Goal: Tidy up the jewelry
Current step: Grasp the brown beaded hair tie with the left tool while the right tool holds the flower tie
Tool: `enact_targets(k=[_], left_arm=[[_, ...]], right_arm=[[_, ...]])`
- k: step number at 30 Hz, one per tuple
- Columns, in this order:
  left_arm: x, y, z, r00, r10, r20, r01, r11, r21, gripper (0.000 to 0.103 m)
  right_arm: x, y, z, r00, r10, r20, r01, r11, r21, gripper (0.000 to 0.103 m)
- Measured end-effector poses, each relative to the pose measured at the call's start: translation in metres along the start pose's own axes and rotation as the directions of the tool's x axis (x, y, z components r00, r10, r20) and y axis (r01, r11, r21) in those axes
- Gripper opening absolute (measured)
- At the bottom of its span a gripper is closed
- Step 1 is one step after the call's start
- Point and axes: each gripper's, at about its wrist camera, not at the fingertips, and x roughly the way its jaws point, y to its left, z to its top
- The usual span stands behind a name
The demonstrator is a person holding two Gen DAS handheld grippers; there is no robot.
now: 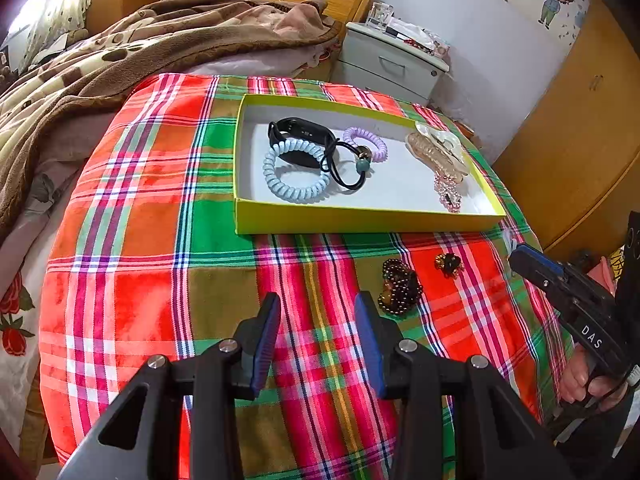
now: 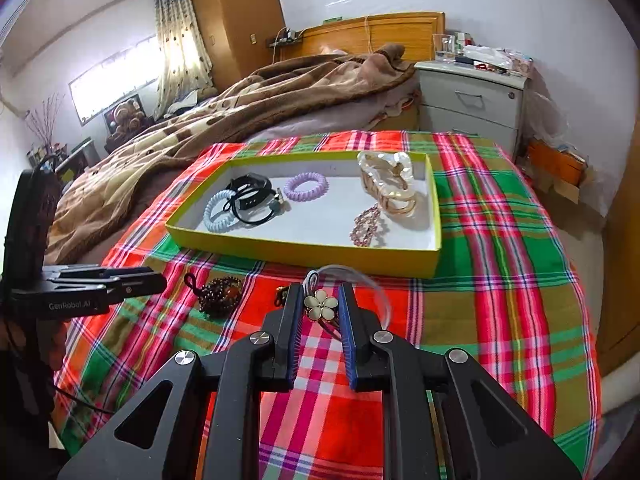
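A red, green and pink plaid cloth (image 2: pixel 500 248) fills the middle and lower part of both views. On it, in the centre of the right wrist view, sits the shallow yellow-green cardboard tray (image 2: pixel 304 254), its long axis running left to right across the frame. It already holds a black fitness band (image 2: pixel 250 192), a pale blue spiral hair tie (image 2: pixel 218 214), a lilac spiral hair tie (image 2: pixel 306 186), a large pearly claw clip (image 2: pixel 390 184) and a small pink beaded clip (image 2: pixel 366 226).

The right gripper (image 2: pixel 320 304) hangs low at centre frame with its blue-padded fingers clamped on a hair tie with a cream flower charm (image 2: pixel 321 304); the tie's thin grey loop arcs up and to the right of the pads. The tray's near wall lies straight ahead of these fingers, just beyond the flower, so the coming drop looks like a short forward carry over that wall toward bare white floor in the tray's middle.

The left gripper (image 1: pixel 318 312), bottom centre of its own view, has its fingers apart and holds nothing. A dark brown beaded bracelet (image 1: pixel 400 288) lies on the cloth just right of its right fingertip, and a small dark gold-trimmed ornament (image 1: pixel 449 264) sits further right. The left hand seems the nearer one for the bracelet.
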Motion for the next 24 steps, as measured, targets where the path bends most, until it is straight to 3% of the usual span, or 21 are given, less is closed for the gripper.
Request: enact_targets(k=[6, 11, 21, 23, 24], left_arm=[[0.002, -0.008, -0.002, 0.999, -0.034, -0.008, 0.034, 0.999, 0.021, 0.040], [0.007, -0.030, 0.001, 0.997, -0.081, -0.018, 0.082, 0.992, 0.091, 0.040], [0.032, -0.047, 0.008, 0.997, -0.055, -0.058, 0.062, 0.991, 0.118, 0.040], [0.033, -0.046, 0.007, 0.996, -0.059, -0.059, 0.065, 0.992, 0.108, 0.037], [0.034, -0.046, 0.007, 0.996, -0.060, -0.060, 0.066, 0.992, 0.107, 0.030]], right_arm=[[0.002, -0.003, -0.003, 1.000, 0.000, -0.002, 0.000, 1.000, 0.023, 0.018], [0.003, -0.005, -0.006, 1.000, 0.016, -0.003, -0.016, 0.999, 0.036, 0.018], [0.003, -0.016, -0.010, 1.000, 0.022, -0.001, -0.022, 0.998, 0.064, 0.018], [0.003, -0.016, -0.010, 1.000, 0.026, -0.001, -0.025, 0.998, 0.065, 0.018], [0.003, -0.016, -0.010, 1.000, 0.027, -0.002, -0.027, 0.997, 0.066, 0.018]])
